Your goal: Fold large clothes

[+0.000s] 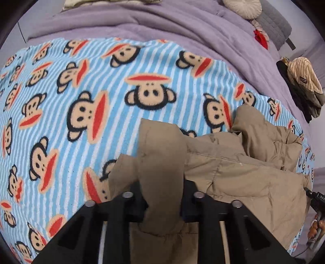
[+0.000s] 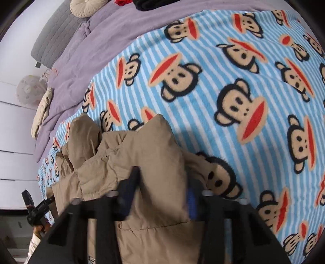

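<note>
A tan padded jacket [image 1: 233, 162] lies bunched on a blue-striped monkey-print blanket [image 1: 81, 101]. My left gripper [image 1: 162, 195] is shut on a fold of the jacket, and the fabric rises between its black fingers. In the right wrist view the same jacket [image 2: 113, 162] hangs in a heap, and my right gripper [image 2: 162, 195] is shut on another part of it above the blanket [image 2: 243, 101]. Each view shows the other gripper at the frame edge: the right one [image 1: 316, 201] and the left one [image 2: 36, 211].
A purple quilt [image 1: 162, 22] covers the bed beyond the blanket. A round beige cushion [image 1: 243, 7], a grey headboard [image 1: 274, 24] and a pile of clothes [image 1: 304, 85] lie at the far right. The bed edge and a white wall [image 2: 14, 142] are to the left in the right wrist view.
</note>
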A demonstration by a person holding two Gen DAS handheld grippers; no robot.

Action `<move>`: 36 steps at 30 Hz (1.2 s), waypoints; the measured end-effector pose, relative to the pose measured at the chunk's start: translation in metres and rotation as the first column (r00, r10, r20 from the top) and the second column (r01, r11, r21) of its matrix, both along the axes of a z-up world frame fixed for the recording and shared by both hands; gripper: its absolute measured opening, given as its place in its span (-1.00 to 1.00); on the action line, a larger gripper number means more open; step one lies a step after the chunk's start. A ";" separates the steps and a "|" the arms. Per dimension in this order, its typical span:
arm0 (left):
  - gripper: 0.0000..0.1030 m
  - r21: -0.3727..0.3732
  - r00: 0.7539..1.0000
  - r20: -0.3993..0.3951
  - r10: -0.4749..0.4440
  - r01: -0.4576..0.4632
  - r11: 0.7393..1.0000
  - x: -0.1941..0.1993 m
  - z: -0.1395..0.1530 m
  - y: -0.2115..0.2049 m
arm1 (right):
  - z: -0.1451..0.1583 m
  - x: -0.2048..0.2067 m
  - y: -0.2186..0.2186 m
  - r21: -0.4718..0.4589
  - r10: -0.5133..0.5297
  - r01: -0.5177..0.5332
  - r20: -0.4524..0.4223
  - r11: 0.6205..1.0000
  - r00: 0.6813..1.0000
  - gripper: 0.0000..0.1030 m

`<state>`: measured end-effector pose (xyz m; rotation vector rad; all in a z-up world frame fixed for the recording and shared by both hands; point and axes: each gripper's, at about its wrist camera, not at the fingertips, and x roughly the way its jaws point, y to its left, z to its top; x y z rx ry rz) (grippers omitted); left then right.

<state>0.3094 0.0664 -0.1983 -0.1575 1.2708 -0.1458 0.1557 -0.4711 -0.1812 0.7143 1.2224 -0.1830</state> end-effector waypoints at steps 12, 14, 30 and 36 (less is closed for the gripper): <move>-0.54 0.178 0.998 0.060 0.025 -0.035 0.983 0.029 -0.047 -0.017 | -0.042 0.058 0.029 -0.343 0.088 -0.107 -0.071 0.933 0.994 -0.78; -0.42 0.210 0.998 0.055 0.034 -0.045 0.977 0.031 -0.043 -0.017 | -0.044 0.059 0.033 -0.375 0.087 -0.110 -0.079 0.920 0.993 -0.75; -0.42 0.249 0.995 0.097 0.027 -0.051 0.967 0.028 -0.023 -0.013 | 0.005 0.045 0.058 -0.303 0.166 -0.137 0.073 0.943 0.983 -0.54; -0.42 0.307 0.995 0.091 0.048 -0.074 0.949 0.038 -0.060 -0.021 | -0.054 0.058 0.043 -0.300 0.047 -0.032 0.042 0.953 0.998 -0.62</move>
